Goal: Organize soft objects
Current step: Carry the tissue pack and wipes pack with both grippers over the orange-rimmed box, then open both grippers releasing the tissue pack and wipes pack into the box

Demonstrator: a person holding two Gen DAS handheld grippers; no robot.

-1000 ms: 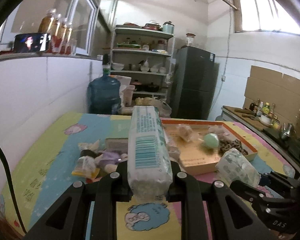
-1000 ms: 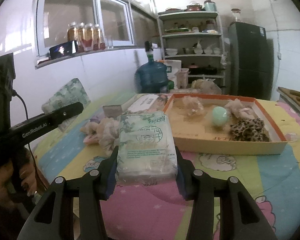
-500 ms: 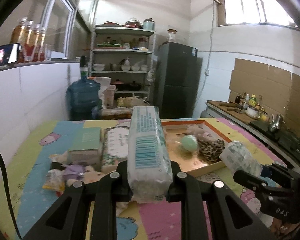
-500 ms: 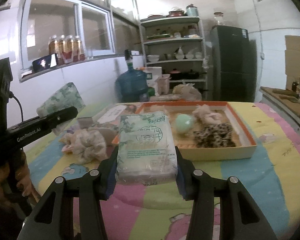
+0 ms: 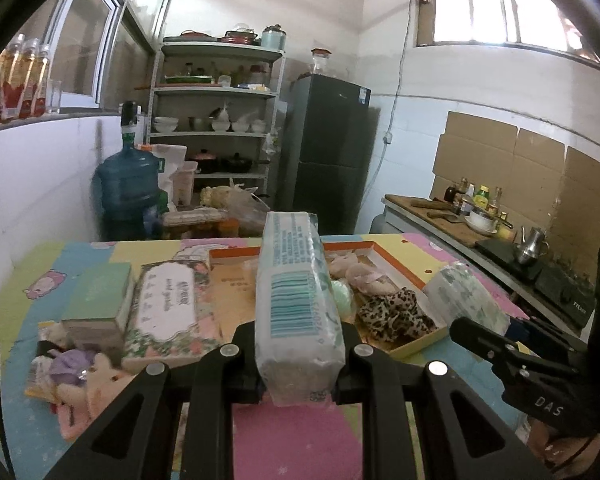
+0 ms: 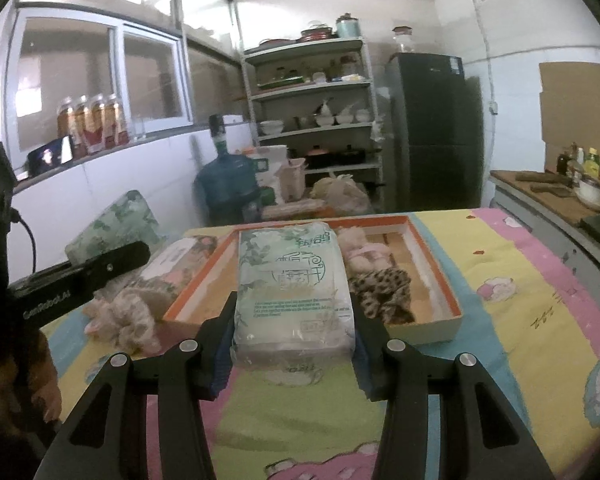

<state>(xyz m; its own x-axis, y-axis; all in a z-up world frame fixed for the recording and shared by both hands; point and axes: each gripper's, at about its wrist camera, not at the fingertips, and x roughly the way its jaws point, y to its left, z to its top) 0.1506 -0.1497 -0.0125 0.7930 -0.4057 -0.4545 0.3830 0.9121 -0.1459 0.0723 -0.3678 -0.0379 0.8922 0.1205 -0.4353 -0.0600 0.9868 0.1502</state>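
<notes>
Both tongs are clamped on tissue packs above the bench's near edge: the left tongs (image 5: pixel 300 364) grip a narrow pack (image 5: pixel 296 304), the right tongs (image 6: pixel 294 344) a flat pack (image 6: pixel 292 284). Each should be lowered flat into the tray's (image 6: pixel 432 256) bare left part, clear of the scrunchies (image 6: pixel 384 292), before releasing.

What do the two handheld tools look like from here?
Both are matte black with angular two-finger linkages and round silver pivot screws. The left tool reads "GenRobot.AI" in white along its side and trails a black cable; the right tool has blue pads and reads "DAS".
</notes>
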